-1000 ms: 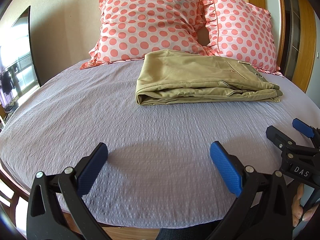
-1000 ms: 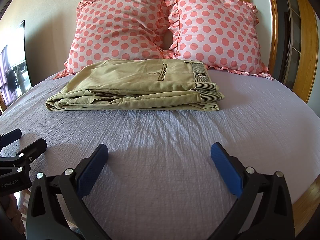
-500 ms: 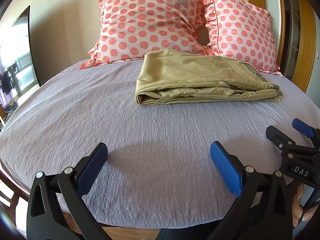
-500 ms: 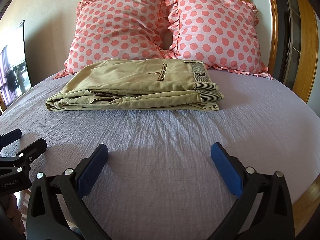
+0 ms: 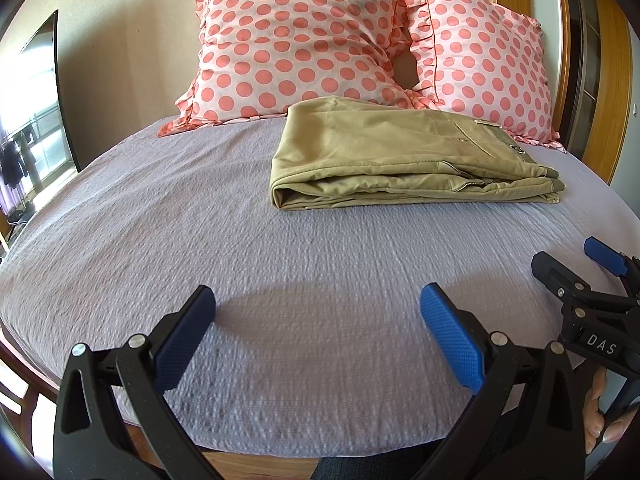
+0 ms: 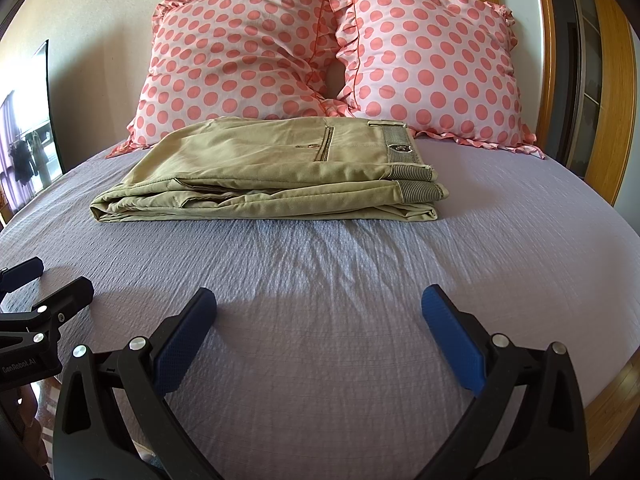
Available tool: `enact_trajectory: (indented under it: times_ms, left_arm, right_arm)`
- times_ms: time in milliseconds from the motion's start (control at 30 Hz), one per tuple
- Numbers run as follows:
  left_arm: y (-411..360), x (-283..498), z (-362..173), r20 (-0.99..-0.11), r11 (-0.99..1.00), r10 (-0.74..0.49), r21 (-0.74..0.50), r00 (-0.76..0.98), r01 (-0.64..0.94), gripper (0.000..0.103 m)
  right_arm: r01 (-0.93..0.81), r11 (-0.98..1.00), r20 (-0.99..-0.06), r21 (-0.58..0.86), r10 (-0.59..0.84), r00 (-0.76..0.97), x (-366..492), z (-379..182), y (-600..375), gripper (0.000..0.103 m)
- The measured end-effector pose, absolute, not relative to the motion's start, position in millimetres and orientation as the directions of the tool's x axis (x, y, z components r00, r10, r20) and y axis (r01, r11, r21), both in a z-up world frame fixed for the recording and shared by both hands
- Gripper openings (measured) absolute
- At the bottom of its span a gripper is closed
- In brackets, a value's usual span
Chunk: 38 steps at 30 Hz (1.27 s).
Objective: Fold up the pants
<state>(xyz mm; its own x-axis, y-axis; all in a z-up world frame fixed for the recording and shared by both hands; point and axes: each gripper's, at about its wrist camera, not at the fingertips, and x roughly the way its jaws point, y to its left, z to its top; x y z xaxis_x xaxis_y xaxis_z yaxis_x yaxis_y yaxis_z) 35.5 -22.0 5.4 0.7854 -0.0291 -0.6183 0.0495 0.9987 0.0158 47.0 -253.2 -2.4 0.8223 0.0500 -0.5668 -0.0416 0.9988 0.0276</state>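
The khaki pants lie folded into a flat stack on the lilac bed sheet, near the pillows; they also show in the right wrist view, waistband to the right. My left gripper is open and empty, low over the sheet near the bed's front edge, well short of the pants. My right gripper is also open and empty, beside the left one. The right gripper shows at the right edge of the left wrist view; the left shows at the left edge of the right wrist view.
Two pink polka-dot pillows lean on the wall behind the pants. A wooden headboard frame runs along the right. A window is at the far left. The bed's wooden front edge is below the grippers.
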Motion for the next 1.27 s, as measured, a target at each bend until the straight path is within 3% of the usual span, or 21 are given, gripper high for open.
enact_trajectory:
  times_ms: [1267]
  left_arm:
    - [-20.5, 35.5, 6.0, -0.608, 0.998, -0.032, 0.017, 0.793, 0.053, 0.101]
  right_arm:
    - [-0.045, 0.999, -0.566, 0.028, 0.053, 0.822, 46.5, -2.4, -254.0, 0.102]
